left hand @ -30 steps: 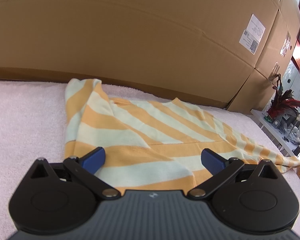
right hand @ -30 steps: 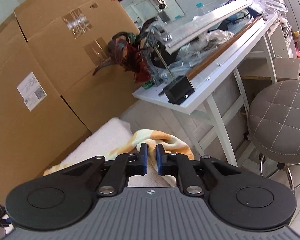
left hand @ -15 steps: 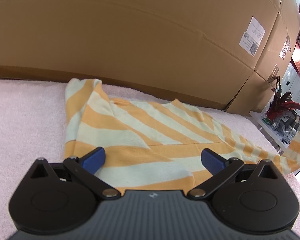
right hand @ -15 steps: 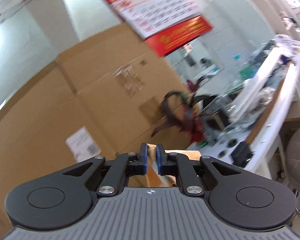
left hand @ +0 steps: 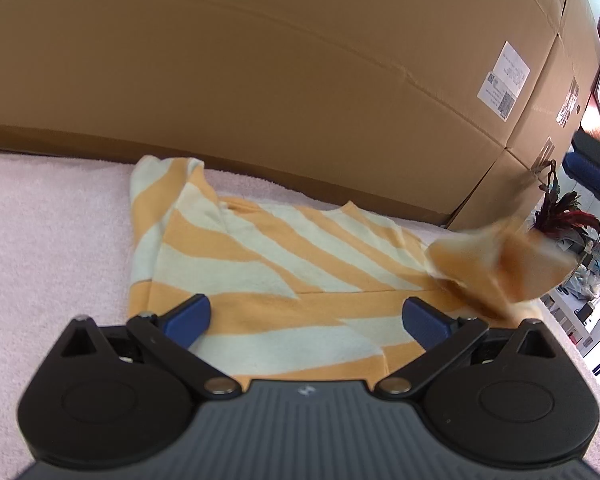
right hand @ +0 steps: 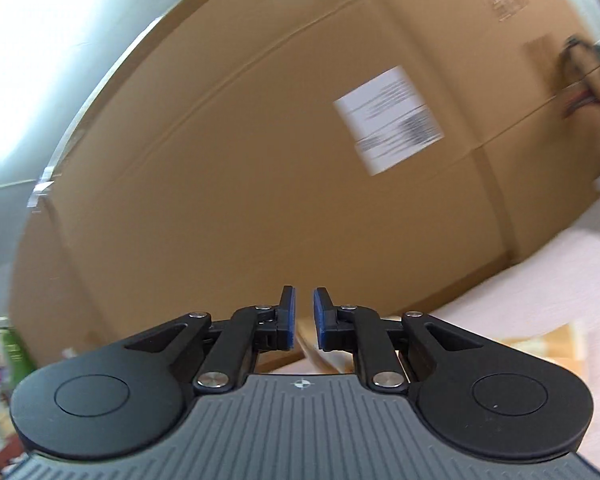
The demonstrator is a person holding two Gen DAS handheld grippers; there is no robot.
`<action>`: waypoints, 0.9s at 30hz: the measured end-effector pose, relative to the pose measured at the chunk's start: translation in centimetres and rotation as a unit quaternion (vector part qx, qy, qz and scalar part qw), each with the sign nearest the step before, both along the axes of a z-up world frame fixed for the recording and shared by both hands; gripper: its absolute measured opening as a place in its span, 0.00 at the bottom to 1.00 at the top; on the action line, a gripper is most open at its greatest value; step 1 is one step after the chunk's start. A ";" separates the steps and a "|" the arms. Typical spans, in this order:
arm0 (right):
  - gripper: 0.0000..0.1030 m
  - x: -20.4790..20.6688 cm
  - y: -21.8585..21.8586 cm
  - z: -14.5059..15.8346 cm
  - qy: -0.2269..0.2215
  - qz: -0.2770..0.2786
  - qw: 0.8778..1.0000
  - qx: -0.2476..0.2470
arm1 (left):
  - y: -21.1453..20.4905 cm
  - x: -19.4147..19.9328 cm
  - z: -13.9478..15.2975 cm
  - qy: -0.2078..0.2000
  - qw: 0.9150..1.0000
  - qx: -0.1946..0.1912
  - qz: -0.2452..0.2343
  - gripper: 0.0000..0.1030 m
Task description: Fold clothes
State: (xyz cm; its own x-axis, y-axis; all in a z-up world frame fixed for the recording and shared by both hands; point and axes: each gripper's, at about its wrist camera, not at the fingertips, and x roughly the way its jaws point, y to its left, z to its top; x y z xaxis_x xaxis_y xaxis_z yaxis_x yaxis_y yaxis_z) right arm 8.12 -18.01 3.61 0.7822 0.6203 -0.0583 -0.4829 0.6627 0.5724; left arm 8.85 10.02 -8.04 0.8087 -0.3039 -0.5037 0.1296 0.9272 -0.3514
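Since a second ago my right gripper has swung the sweater's right sleeve up off the towel's edge, leftward. Cardboard boxes wall the far side. Across me lies the striped sweater, under my wide-open left gripper. Right's pads stand nearly together, seemingly pinching cloth.

— Where's the orange-and-pale-green striped knit sweater?
— Spread on the pink towelling, one sleeve folded in.
— And its other sleeve?
— Lifted off the surface, blurred.
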 end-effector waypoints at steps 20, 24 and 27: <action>0.33 1.5 -1.0 -7.4 0.138 -0.042 0.978 -0.152 | -0.5 -1.0 0.7 -0.040 0.999 0.007 -0.025 0.99; 0.07 3.2 0.5 -8.1 0.163 -0.029 0.973 -0.163 | -0.7 -1.4 1.0 -0.053 0.998 0.010 -0.037 0.99; 0.03 3.9 0.4 -7.6 0.178 -0.026 0.975 -0.128 | -0.8 -1.5 1.0 -0.058 0.997 0.008 -0.046 0.99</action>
